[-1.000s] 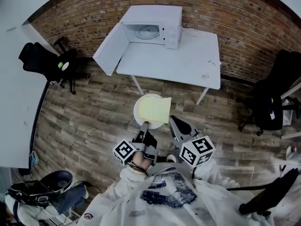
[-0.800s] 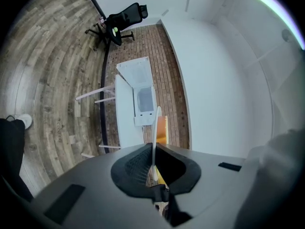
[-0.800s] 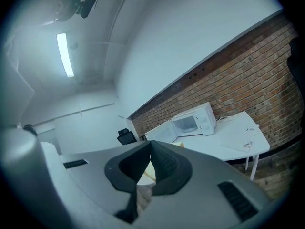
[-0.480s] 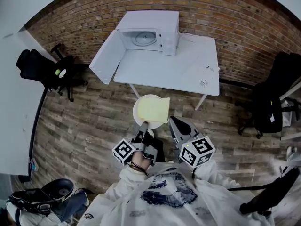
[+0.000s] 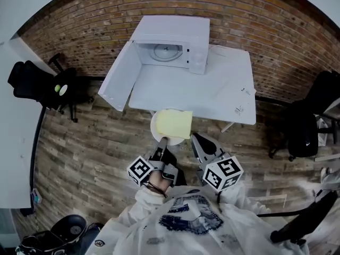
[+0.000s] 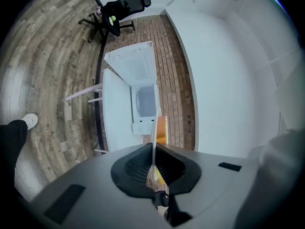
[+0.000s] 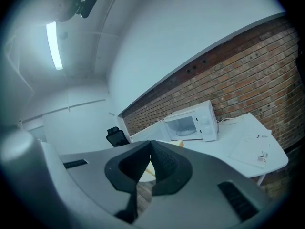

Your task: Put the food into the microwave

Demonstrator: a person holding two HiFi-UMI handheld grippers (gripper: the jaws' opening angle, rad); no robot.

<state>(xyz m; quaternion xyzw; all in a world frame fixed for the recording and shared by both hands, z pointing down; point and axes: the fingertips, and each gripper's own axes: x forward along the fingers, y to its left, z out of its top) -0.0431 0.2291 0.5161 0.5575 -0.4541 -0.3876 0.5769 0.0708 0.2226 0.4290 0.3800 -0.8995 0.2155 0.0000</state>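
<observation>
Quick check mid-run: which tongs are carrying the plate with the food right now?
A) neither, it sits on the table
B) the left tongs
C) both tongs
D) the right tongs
B: the plate has its rim clamped edge-on in the left tongs, above the floor, while the right tongs are closed with nothing between them.

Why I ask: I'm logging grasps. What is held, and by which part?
The left gripper pinches the white plate by its near rim, food slice on it. The right gripper is shut, empty.
</observation>
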